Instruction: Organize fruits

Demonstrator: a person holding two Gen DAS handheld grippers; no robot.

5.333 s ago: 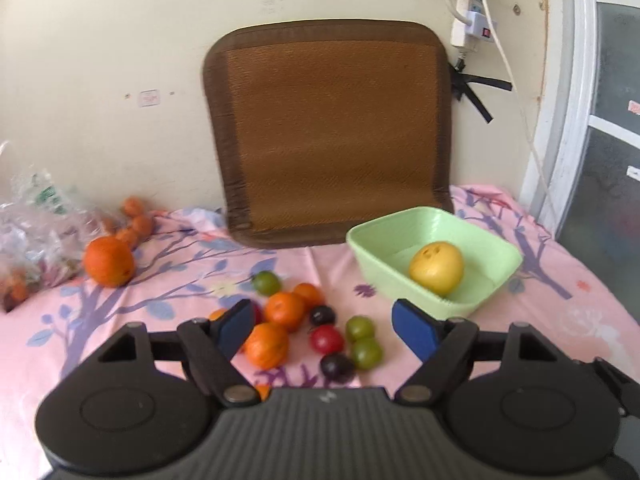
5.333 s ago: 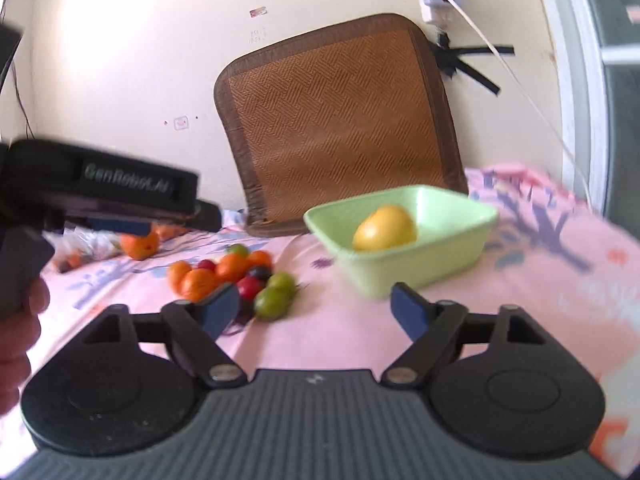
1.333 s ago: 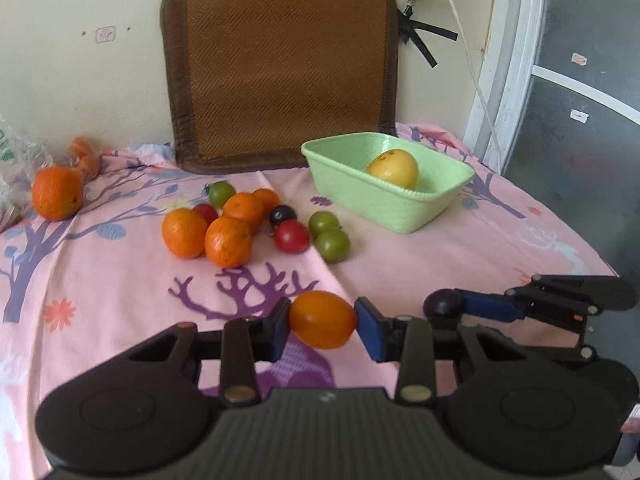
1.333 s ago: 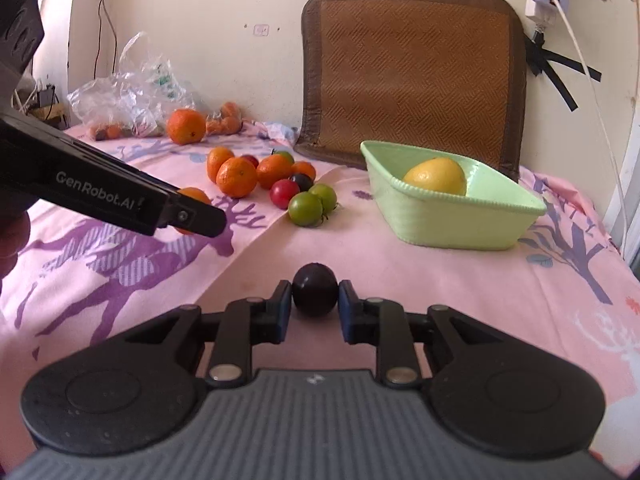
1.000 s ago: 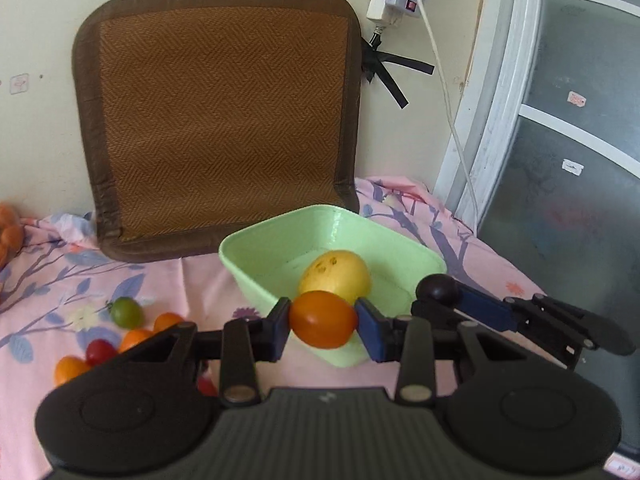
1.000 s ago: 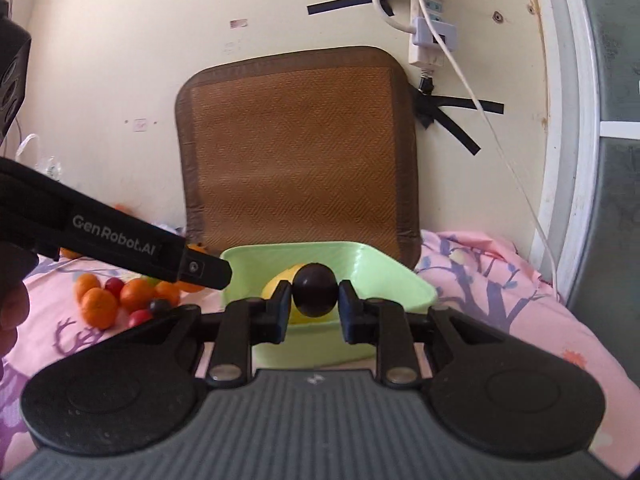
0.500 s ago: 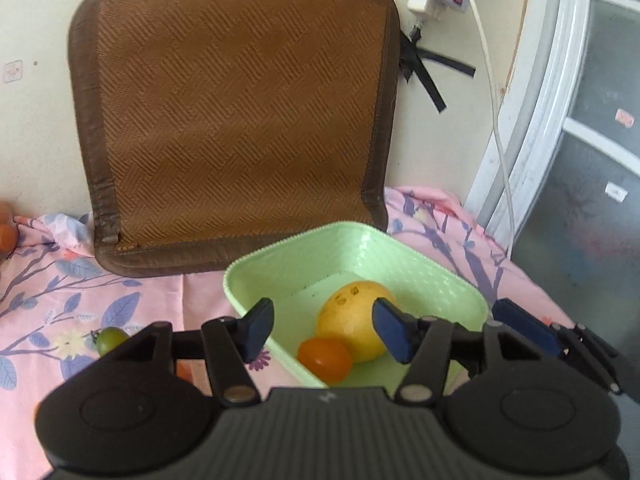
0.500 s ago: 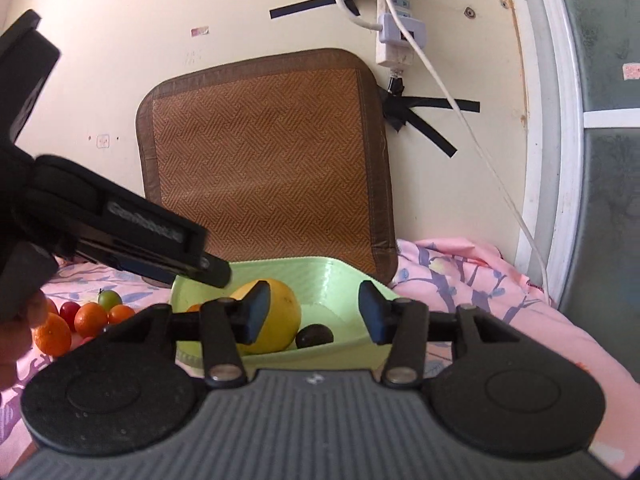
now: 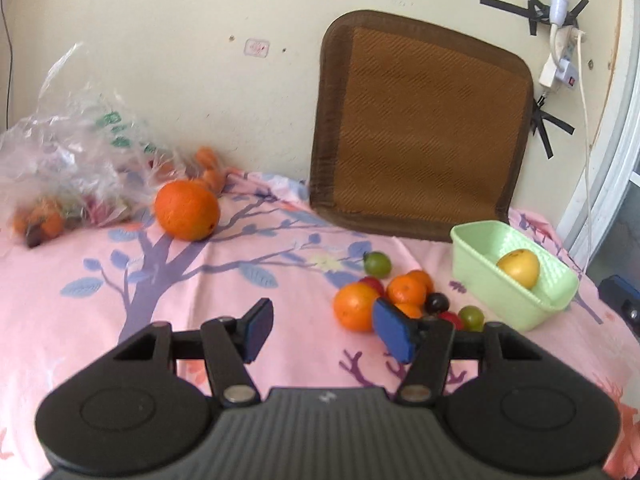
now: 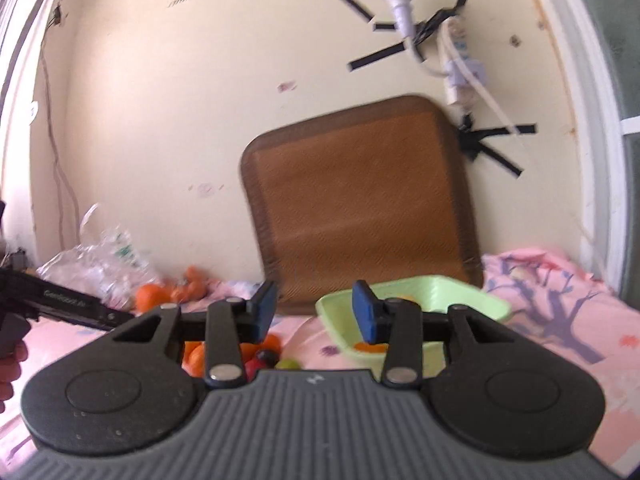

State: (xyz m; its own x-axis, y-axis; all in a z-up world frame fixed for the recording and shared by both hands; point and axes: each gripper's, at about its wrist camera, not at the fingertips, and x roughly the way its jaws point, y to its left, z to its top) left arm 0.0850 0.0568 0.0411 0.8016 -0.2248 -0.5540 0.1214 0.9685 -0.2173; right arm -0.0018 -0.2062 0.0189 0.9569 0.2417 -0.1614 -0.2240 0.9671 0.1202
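In the left wrist view the left hand-held gripper (image 9: 326,332) stands with its blue pads apart and nothing between them, low in the frame over the pink tree-print cloth on the bench (image 9: 224,280). To the right of centre lies the cluster of small loose fruits (image 9: 404,296), orange, red, dark and green; at the right edge the pale green plastic basket (image 9: 476,252) holds a yellow round fruit (image 9: 519,267). A large orange (image 9: 187,210) sits alone at left beside a clear plastic bag (image 9: 72,168). This looks like the reach for the next piece: the pads must straddle one fruit of the cluster. In the right wrist view the right hand-held gripper (image 10: 314,316) is empty, its jaws closing; the basket shows behind its right pad at centre right.
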